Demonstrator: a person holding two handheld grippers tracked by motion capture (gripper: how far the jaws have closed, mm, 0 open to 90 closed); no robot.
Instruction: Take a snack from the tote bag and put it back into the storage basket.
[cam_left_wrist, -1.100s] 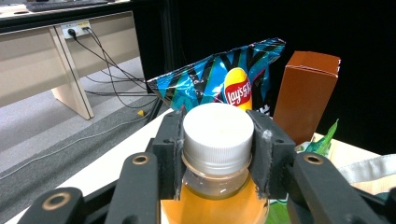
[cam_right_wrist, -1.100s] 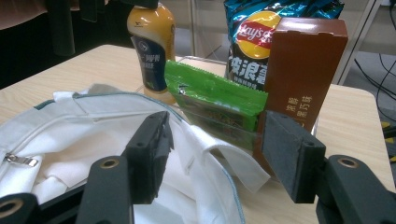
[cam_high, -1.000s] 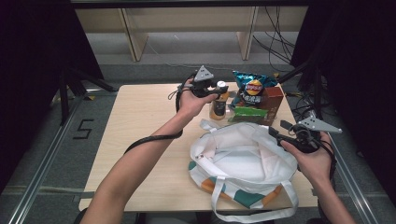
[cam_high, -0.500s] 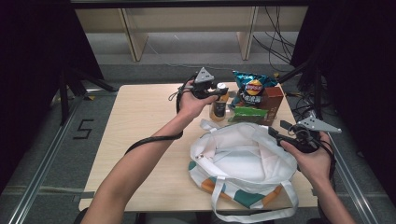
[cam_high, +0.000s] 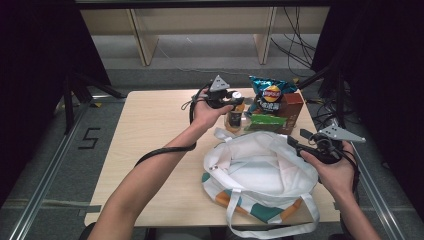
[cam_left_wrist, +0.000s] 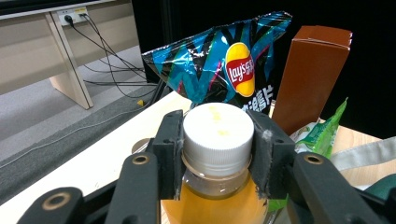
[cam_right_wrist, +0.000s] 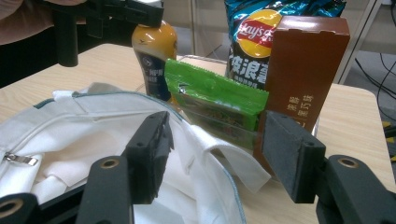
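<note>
An orange juice bottle with a white cap stands upright at the back of the table. My left gripper is shut on its cap, one pad pressed on each side. The right gripper view shows the bottle under those jaws. A white tote bag with teal and orange patches lies open at the front right. My right gripper stands open at the bag's right rim. The bag's edge lies loose between its pads, which do not press on it.
Behind the bag stand a blue chips bag, a brown carton and a green snack packet. The wooden table is bare on its left half. Cables trail on the floor beyond the far edge.
</note>
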